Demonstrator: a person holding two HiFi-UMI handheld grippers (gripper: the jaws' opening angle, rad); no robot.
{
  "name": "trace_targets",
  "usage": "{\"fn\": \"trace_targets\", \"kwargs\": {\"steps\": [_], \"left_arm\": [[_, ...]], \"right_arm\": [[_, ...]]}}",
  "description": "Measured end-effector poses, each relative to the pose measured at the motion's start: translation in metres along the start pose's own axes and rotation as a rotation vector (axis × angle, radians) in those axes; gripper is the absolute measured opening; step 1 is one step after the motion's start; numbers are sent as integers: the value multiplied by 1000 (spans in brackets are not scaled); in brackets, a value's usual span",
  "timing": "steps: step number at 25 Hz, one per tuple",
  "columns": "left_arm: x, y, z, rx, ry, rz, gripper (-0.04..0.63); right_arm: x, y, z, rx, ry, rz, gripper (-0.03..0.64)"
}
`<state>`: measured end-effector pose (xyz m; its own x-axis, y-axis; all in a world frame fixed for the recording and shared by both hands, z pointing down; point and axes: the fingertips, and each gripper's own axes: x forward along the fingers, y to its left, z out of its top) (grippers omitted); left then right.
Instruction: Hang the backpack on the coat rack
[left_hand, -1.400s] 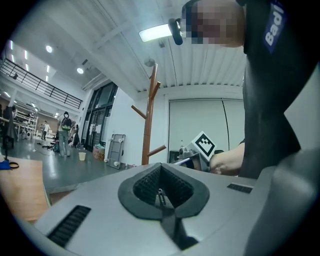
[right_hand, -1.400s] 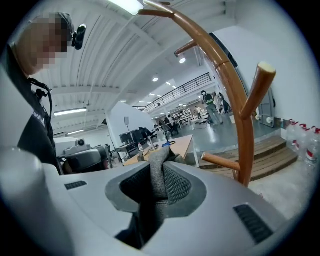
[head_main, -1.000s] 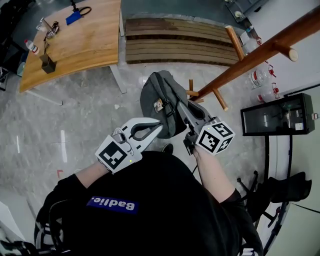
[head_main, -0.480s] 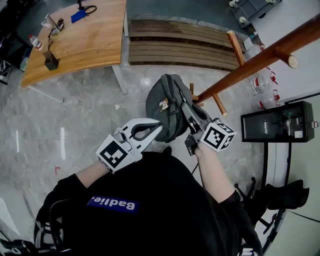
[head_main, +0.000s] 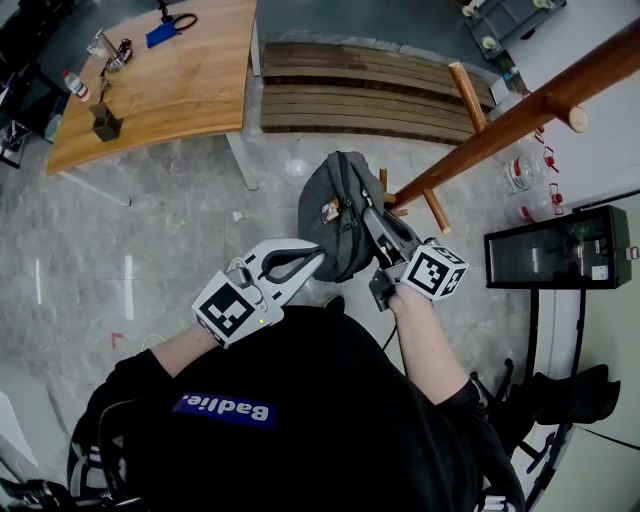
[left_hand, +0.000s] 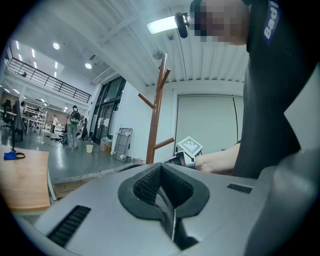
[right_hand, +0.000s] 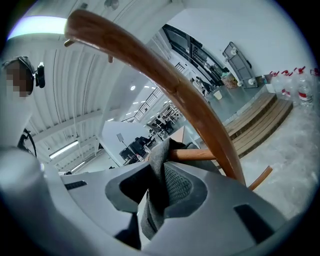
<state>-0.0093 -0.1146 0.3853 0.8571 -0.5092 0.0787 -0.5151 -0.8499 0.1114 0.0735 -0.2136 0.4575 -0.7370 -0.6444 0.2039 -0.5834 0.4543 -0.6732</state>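
Note:
A grey backpack (head_main: 330, 210) hangs in front of me, close to the slanting brown coat rack pole (head_main: 520, 105). My right gripper (head_main: 372, 224) is shut on its grey strap (right_hand: 156, 175), which runs up between the pads. In the right gripper view the strap's top lies against a short wooden peg (right_hand: 197, 155) just beside the coat rack pole (right_hand: 175, 85). My left gripper (head_main: 318, 254) points at the bag's lower side with its jaws together and nothing between them. In the left gripper view the left gripper (left_hand: 162, 172) faces the coat rack (left_hand: 157, 115).
Further pegs (head_main: 470, 90) stick out of the pole. A wooden table (head_main: 160, 75) with small items stands at the far left. A slatted wooden platform (head_main: 360, 85) lies behind the bag. A black cabinet (head_main: 555, 235) and water bottles (head_main: 525, 170) stand right of the rack.
The right gripper has rolled a little and carried the strap and backpack slightly down and toward the rack pole. The left gripper has stayed where it was.

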Motion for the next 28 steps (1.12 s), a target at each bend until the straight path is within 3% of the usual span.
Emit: {"fn": "trace_targets", "kwargs": {"steps": [4,8,10,19,28], "left_arm": [[3,-2,-2,19,9,-9,8],[8,-5,-1,22,19,-10,8],[9,-5,-3,28,25,-14,8],[16,-8,-3,12,26,-20,8],[24,-13,0,39,16,-54,8]], "right_arm": [[2,-6,-1,60,-6,17,72],[-9,-35,-3,194,-37,-19,72],[-14,-45,-6,204,-39,-36,72],[-11,-51,-11,46,14,-45,95],[-30,-44,-12,-226,66,-129,133]]}}
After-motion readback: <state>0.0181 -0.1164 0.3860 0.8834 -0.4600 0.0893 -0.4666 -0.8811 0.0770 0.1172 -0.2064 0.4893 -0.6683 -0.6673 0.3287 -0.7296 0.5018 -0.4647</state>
